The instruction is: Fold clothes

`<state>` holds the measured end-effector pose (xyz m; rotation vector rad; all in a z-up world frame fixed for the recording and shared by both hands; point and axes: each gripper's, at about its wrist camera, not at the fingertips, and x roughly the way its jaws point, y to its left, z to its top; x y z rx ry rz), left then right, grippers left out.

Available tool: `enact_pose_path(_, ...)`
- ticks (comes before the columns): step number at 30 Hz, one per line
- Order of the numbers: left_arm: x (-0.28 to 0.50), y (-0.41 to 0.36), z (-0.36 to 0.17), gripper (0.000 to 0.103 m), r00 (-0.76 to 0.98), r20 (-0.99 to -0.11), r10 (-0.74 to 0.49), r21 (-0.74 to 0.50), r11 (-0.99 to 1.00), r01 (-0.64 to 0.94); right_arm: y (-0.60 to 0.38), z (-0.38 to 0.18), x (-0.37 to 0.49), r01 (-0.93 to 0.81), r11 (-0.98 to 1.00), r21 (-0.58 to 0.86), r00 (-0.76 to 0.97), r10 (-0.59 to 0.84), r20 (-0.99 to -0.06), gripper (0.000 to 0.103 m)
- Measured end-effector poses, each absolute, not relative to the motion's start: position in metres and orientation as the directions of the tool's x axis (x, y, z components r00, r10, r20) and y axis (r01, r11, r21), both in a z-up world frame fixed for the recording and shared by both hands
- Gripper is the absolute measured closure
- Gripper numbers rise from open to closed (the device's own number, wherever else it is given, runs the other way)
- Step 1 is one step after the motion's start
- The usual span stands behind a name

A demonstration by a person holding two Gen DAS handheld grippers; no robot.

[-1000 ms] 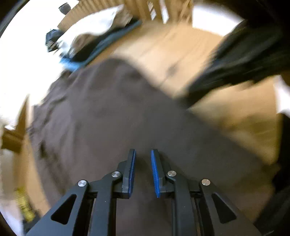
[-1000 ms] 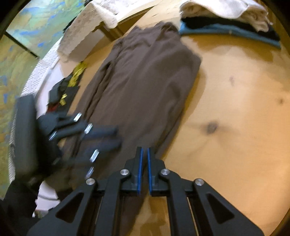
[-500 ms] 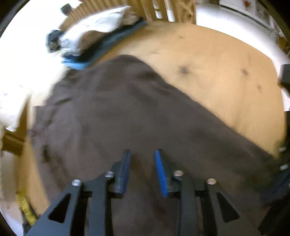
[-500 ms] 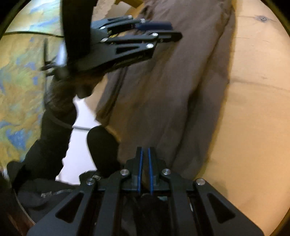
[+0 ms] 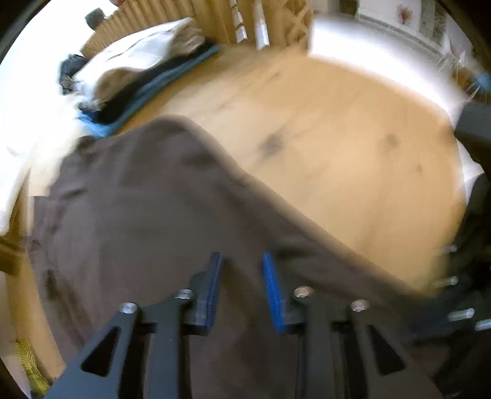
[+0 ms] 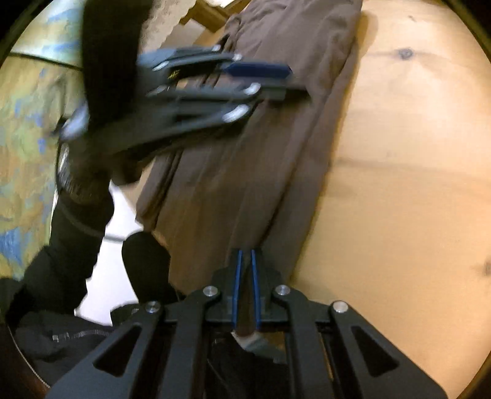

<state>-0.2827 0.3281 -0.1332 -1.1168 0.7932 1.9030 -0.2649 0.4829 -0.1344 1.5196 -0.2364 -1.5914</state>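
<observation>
Garment (image 6: 264,159) stretched lengthwise along the left part of the bench (image 6: 408,172).

Near end pinched between the closed jaws of the right tool (image 6: 245,285) at the bench's front edge; far end reaching toward a pile of folded clothes (image 5: 138,83) at the back left corner. Above the garment's left side, left tool (image 6: 276,81), jaws apart, clear of the cloth. To the right of the garment, bare bench. Behind the pile, slatted furniture (image 5: 196,18).
</observation>
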Motion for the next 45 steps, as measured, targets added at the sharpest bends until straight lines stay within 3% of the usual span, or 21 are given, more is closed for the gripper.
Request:
enact_pose_path(3,-0.275,0.323,-0.134,0.073,-0.334,-0.899,0.282,0.157,-0.507,-0.848,0.486,-0.133,-0.257,0.475,-0.574,0.667,0.198,-0.669,-0.716,0.096)
enact_pose_path(12,-0.218,0.309,-0.128,0.07,-0.25,-0.907,0.339,0.088,-0.429,-0.899,0.498,-0.137,-0.281,0.412,-0.602,0.684,0.159,-0.691,-0.705,0.092)
enact_pose_path(17,-0.183,0.301,-0.124,0.072,-0.19,-0.905,0.381,0.032,-0.382,-0.923,0.499,-0.111,-0.272,0.531,-0.653,0.54,0.095,-0.588,-0.803,0.092)
enact_pose_path(21,-0.15,0.297,-0.125,0.072,-0.09,-0.891,0.445,-0.075,-0.34,-0.938,0.5,-0.089,-0.278,0.559,-0.683,0.471,-0.024,-0.581,-0.813,0.092)
enact_pose_path(27,-0.133,0.291,-0.125,0.071,-0.071,-0.865,0.496,-0.13,-0.359,-0.924,0.459,-0.075,-0.317,0.582,-0.709,0.398,-0.172,-0.586,-0.792,0.092)
enact_pose_path(31,-0.147,0.28,-0.115,0.073,-0.208,-0.838,0.504,-0.058,-0.461,-0.885,0.419,-0.077,-0.362,0.587,-0.732,0.346,-0.216,-0.553,-0.805,0.092)
enact_pose_path(33,-0.146,0.283,-0.127,0.073,-0.17,-0.85,0.498,-0.089,-0.454,-0.886,0.409,-0.091,-0.38,0.574,-0.762,0.3,-0.205,-0.488,-0.849,0.093)
enact_pose_path(35,-0.14,0.287,-0.136,0.072,-0.17,-0.849,0.5,-0.081,-0.442,-0.893,0.407,-0.107,-0.394,0.553,-0.806,0.211,-0.215,-0.383,-0.898,0.103)
enact_pose_path(37,-0.132,0.288,-0.138,0.072,-0.186,-0.84,0.509,-0.067,-0.438,-0.897,0.414,-0.1,-0.407,0.51,-0.828,0.233,-0.215,-0.385,-0.897,0.102)
enact_pose_path(39,-0.128,0.29,-0.134,0.072,-0.189,-0.833,0.521,-0.09,-0.465,-0.881,0.414,-0.087,-0.42,0.5,-0.843,0.2,-0.282,-0.376,-0.882,0.096)
enact_pose_path(40,-0.126,0.291,-0.131,0.072,-0.198,-0.826,0.528,-0.103,-0.487,-0.867,0.413,-0.079,-0.426,0.5,-0.848,0.175,-0.325,-0.371,-0.87,0.087)
enact_pose_path(41,-0.118,0.295,-0.127,0.072,-0.241,-0.821,0.517,-0.071,-0.512,-0.856,0.412,-0.075,-0.434,0.49,-0.856,0.163,-0.354,-0.367,-0.86,0.072)
enact_pose_path(42,-0.111,0.299,-0.124,0.071,-0.284,-0.815,0.505,-0.038,-0.536,-0.844,0.412,-0.074,-0.444,0.466,-0.869,0.169,-0.371,-0.365,-0.854,0.068)
enact_pose_path(45,-0.1,0.318,-0.124,0.066,-0.368,-0.815,0.447,0.039,-0.592,-0.805,0.418,-0.08,-0.472,0.409,-0.89,0.201,-0.363,-0.361,-0.859,0.066)
